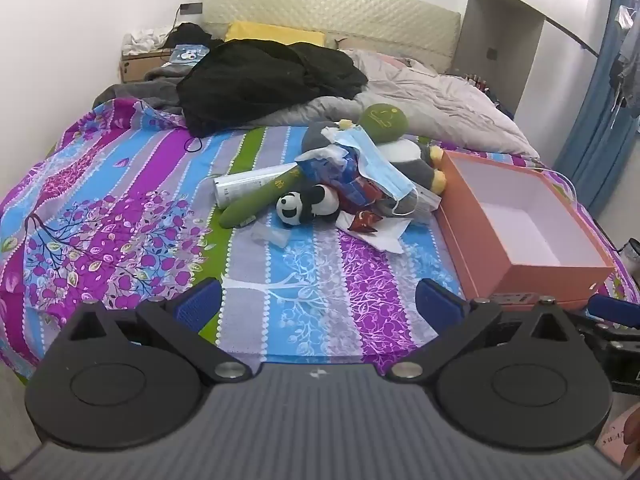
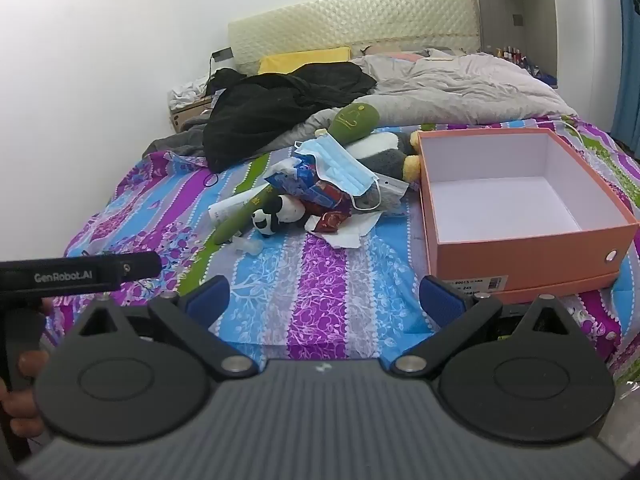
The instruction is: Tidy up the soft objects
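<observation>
The left gripper [image 1: 318, 300] stood spread wide with nothing between its blue pads, hanging over the near edge of the bed [image 1: 120, 208]; the right gripper [image 2: 324, 296] was likewise released and empty, over the same near edge. Only the right wrist view showed the person's hand [image 2: 24, 384] around the other tool's handle at its left border; the left wrist view showed just a blue fingertip of the right tool at its right margin. Beyond both grippers, well apart from them and toward the middle of the bed, lay the pile: a small panda plush [image 1: 306, 208] nearest, a green plush stick [image 1: 260, 200] beside it, a blue face mask [image 1: 380, 164] draped on top, and a grey stuffed toy [image 1: 404, 156], perhaps a penguin, behind. The orange box [image 2: 532, 252] sat open and empty at the right edge, just beside the pile; farther back lay black clothing [image 1: 268, 80] and a grey quilt [image 2: 460, 88].
</observation>
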Motion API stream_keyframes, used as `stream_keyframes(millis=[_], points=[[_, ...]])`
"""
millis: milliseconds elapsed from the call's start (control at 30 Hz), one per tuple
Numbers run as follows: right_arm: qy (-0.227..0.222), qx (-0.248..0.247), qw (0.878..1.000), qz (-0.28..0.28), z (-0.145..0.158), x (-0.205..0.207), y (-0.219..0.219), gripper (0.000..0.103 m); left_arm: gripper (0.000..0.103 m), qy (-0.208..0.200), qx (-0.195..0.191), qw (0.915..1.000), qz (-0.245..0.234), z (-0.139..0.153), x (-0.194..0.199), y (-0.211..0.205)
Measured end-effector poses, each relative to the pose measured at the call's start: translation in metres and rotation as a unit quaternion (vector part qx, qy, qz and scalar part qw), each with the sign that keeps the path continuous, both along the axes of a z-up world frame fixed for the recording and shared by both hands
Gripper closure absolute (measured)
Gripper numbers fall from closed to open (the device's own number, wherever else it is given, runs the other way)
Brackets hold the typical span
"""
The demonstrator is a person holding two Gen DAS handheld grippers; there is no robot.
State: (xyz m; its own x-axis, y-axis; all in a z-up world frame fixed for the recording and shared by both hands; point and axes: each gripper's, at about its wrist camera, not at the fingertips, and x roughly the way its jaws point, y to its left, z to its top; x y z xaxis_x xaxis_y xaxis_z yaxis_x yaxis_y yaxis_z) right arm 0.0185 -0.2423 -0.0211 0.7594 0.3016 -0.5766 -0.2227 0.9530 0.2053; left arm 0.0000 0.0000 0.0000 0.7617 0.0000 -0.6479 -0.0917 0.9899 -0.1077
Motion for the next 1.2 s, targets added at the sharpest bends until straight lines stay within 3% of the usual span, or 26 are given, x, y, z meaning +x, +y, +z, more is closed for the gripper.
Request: stream_keyframes(millis=[233,300,1200], points=[[-0.003,-0.007,1.0,0.004,0.002,-0.002,0.004,0.0,0.0,0.016,-0.012,0.9998,-0.006,0.001,0.011,-0.003],[-0.003,-0.01,1.0,0.002,0.002,-0.002,0.006,0.0,0.0,-0.001,-0.012,0.9999,-0.008,0.003,0.003,-0.003],[0.0,-0.001,1.0,0.002,0.0,-0.003,-0.002,0.0,0.0,0.002,-0.012,0.9999,-0.004,0.002,-0.002,0.0]])
